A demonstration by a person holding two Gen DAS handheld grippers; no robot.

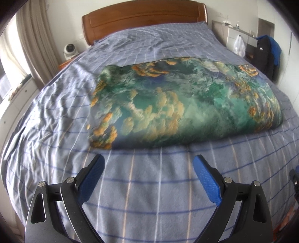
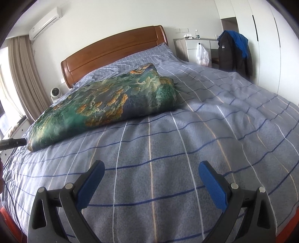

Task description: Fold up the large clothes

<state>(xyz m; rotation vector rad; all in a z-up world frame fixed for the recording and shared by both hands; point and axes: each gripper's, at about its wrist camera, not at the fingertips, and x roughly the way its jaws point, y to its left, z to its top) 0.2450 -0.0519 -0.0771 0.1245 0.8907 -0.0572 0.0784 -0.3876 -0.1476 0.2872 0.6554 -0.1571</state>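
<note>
A large green, blue and orange printed cloth [image 1: 186, 106] lies folded into a thick rectangle on the bed's blue checked sheet [image 1: 145, 187]. It also shows in the right wrist view [image 2: 101, 104], to the left. My left gripper [image 1: 149, 162] is open and empty, hovering just short of the cloth's near edge. My right gripper [image 2: 151, 168] is open and empty over bare sheet [image 2: 186, 149], to the right of the cloth and apart from it. A dark part of the left gripper [image 2: 13, 143] shows at the right wrist view's left edge.
A wooden headboard [image 1: 143, 16] stands at the far end. A small white fan [image 1: 70, 49] sits at the far left. A chair with a black and blue jacket [image 2: 233, 54] and a white dresser [image 2: 198, 48] with a hanging plastic bag stand at the far right. Curtains [image 2: 24, 74] hang left.
</note>
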